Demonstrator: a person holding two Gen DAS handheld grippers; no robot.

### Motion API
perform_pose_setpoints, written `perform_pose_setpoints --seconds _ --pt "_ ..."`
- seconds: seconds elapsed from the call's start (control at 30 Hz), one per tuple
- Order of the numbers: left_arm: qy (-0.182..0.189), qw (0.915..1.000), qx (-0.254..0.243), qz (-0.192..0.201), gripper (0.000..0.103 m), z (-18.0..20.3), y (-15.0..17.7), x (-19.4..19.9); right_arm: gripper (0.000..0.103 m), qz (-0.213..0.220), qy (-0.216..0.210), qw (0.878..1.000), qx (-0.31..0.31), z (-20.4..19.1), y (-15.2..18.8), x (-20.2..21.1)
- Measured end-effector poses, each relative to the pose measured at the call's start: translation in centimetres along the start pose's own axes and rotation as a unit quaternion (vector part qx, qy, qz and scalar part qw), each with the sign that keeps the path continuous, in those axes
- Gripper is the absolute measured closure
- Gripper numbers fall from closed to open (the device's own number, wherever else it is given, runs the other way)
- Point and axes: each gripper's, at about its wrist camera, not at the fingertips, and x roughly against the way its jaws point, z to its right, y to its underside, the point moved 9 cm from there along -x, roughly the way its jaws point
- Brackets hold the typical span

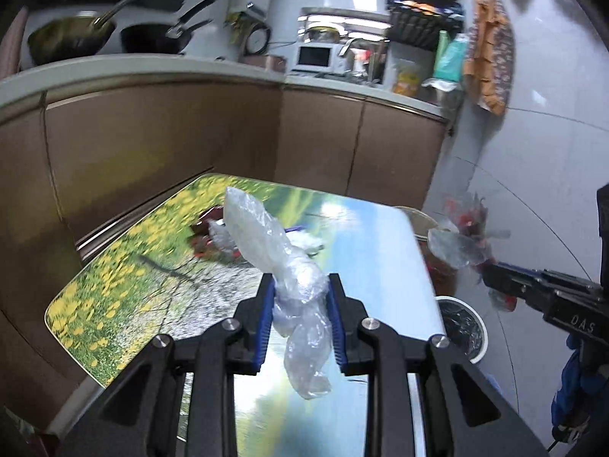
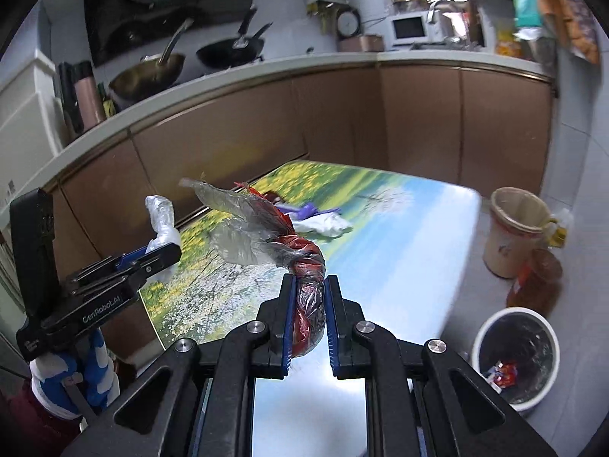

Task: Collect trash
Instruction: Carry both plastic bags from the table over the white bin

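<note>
Left claw (image 1: 300, 289) grips a clear plastic bag (image 1: 266, 236); right claw (image 2: 309, 293) grips a red wrapper (image 2: 304, 266) (both above the surface (image 2: 399, 228)); white bin (image 2: 515, 358) on open floor at four o'clock.

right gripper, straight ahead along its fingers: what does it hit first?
Probably the table. The right gripper, shut on a red-and-clear wrapper, points down across the tabletop towards the leftover trash on it. Depth is unclear; the way looks free until then.
</note>
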Motion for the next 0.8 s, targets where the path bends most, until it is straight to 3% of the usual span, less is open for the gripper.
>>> perform_pose_setpoints --seconds 0.33,0.8 --pt "0.046 0.9967 -0.067 0.002 0.078 7.5 1.3 1.1 0.089 0.029 0.07 0.994 -0.077 6.8 3.2 5.8" --pt "0.1 0.9849 -0.138 -0.029 0.078 15.7 2.2 -2.9 0.089 0.035 0.157 0.972 -0.173 17.3 5.9 6.7"
